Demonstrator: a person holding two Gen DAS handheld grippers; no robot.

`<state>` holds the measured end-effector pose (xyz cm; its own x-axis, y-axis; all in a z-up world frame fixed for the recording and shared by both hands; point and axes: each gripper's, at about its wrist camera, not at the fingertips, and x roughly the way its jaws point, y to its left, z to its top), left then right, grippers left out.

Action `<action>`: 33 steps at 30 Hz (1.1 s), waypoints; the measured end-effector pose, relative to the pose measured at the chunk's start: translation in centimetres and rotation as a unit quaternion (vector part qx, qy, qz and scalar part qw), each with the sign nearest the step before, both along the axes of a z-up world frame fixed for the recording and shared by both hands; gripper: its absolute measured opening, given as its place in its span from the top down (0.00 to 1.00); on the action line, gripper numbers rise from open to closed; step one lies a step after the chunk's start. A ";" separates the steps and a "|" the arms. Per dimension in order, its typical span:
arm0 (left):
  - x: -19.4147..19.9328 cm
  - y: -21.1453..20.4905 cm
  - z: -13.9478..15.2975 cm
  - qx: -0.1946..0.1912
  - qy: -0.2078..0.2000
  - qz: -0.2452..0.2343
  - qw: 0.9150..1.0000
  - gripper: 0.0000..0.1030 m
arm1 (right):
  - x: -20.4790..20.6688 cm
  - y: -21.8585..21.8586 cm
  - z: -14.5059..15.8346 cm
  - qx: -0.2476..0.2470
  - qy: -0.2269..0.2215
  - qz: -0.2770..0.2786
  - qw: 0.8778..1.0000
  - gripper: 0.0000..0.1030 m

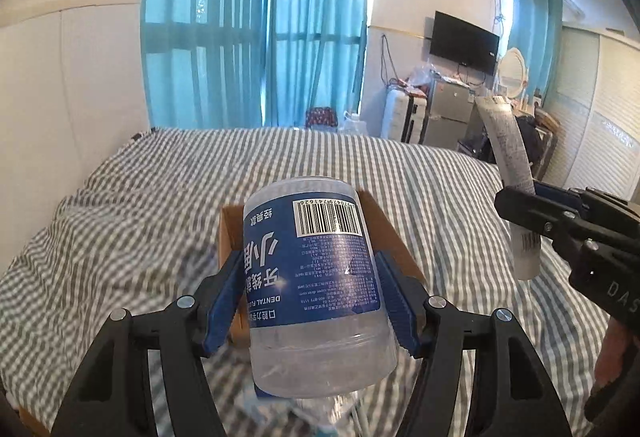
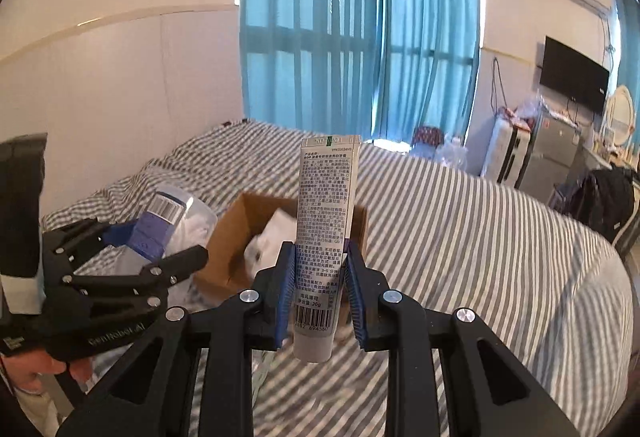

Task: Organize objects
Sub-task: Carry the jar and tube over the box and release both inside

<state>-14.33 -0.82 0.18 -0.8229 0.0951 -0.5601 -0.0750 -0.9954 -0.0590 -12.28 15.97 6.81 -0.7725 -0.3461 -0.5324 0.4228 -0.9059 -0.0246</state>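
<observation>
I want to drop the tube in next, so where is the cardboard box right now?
The cardboard box sits open on the striped bed, ahead of both claws; in the right wrist view it lies just behind the tube held by the right claw.

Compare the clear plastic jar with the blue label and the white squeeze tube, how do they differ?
The clear plastic jar with the blue label is wide, round and see-through; the white squeeze tube is slim, flat-ended and opaque. The jar sits in the left gripper, the tube in the right gripper. Both are held above the striped bed, barcodes showing.
</observation>
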 end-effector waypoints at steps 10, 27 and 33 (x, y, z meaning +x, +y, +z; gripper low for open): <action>-8.0 -1.5 -0.4 0.004 0.001 0.006 1.000 0.35 | -8.9 -3.3 1.1 0.015 0.001 0.013 1.000 0.76; -14.7 -0.5 -9.1 -0.041 -0.087 -0.012 0.995 0.35 | -18.9 -6.1 -8.9 0.029 -0.096 0.026 0.995 0.76; -14.7 -0.2 -8.7 -0.044 -0.082 -0.010 0.996 0.35 | -19.6 -5.8 -9.1 0.029 -0.102 0.021 0.994 0.75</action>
<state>-29.06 -1.03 -8.51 -0.7187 0.0556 -0.6931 -0.0910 -0.9957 0.0145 -31.87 10.16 -2.26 -0.6312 -0.3399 -0.6972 0.4620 -0.8868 0.0140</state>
